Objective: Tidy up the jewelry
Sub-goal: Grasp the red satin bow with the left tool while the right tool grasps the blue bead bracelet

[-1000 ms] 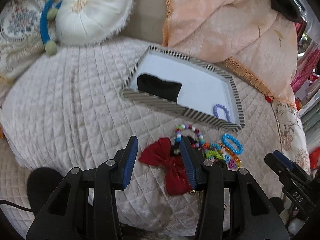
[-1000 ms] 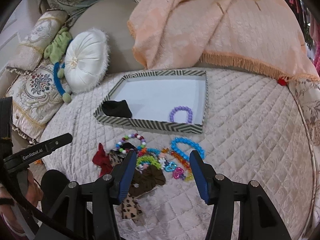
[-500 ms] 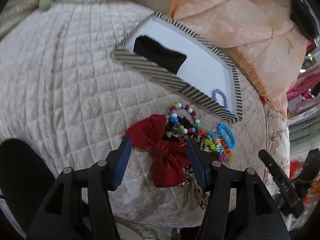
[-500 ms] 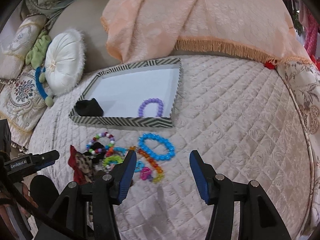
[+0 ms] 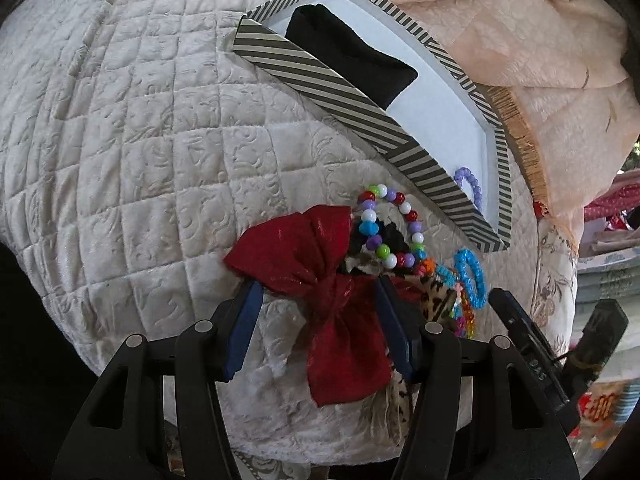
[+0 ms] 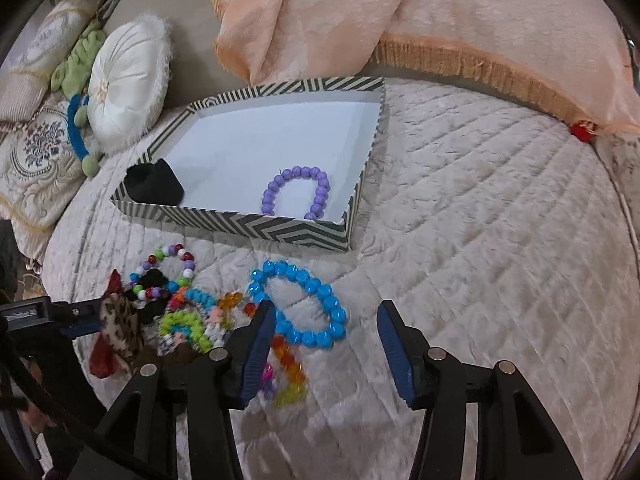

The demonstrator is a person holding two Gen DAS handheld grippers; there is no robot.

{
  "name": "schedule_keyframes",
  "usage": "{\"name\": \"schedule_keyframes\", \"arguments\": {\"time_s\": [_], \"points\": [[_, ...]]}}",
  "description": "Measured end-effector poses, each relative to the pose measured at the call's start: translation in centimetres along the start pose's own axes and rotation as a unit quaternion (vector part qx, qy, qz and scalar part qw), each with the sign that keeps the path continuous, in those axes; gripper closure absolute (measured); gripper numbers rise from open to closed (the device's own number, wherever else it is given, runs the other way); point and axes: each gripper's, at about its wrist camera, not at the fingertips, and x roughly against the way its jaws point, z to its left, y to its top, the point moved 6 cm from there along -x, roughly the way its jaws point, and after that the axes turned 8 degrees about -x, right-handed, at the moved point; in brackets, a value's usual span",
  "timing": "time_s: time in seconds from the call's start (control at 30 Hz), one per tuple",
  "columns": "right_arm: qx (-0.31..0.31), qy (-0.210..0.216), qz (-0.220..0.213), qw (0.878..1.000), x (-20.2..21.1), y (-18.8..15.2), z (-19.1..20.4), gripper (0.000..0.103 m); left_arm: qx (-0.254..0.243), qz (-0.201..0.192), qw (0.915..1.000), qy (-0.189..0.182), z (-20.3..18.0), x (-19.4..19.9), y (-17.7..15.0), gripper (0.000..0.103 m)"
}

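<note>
Left gripper [image 5: 316, 292]: jaws wide apart, straddling the knot of the red bow [image 5: 320, 276]; the pads do not press on it. The bow lies on the quilt [image 5: 140, 140] at the left edge of the jewelry pile.

Right gripper [image 6: 326, 314]: jaws closing, pads apart. The blue bracelet [image 6: 298, 304] lies flat on the quilt, partly between them and against the left pad.

Beyond the bow: a multicolour bead bracelet [image 5: 386, 226], touching it.

Farther: the striped tray [image 6: 256, 228], beside the pile. It holds a purple bracelet [image 6: 298, 192] near its front wall and a black cloth [image 6: 154, 182] in the left corner.

Farthest: peach blanket [image 6: 400, 8] and white cushion [image 6: 128, 80].
</note>
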Motion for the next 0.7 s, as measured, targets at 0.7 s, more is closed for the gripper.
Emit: {"name": "schedule_keyframes", "arguments": {"time_s": [0.7], "points": [[0.045, -0.009, -0.065, 0.997, 3.2, 0.9, 1.4, 0.093, -0.028, -0.056, 0.998, -0.01, 0.2, 3.4, 1.0, 0.085]]}}
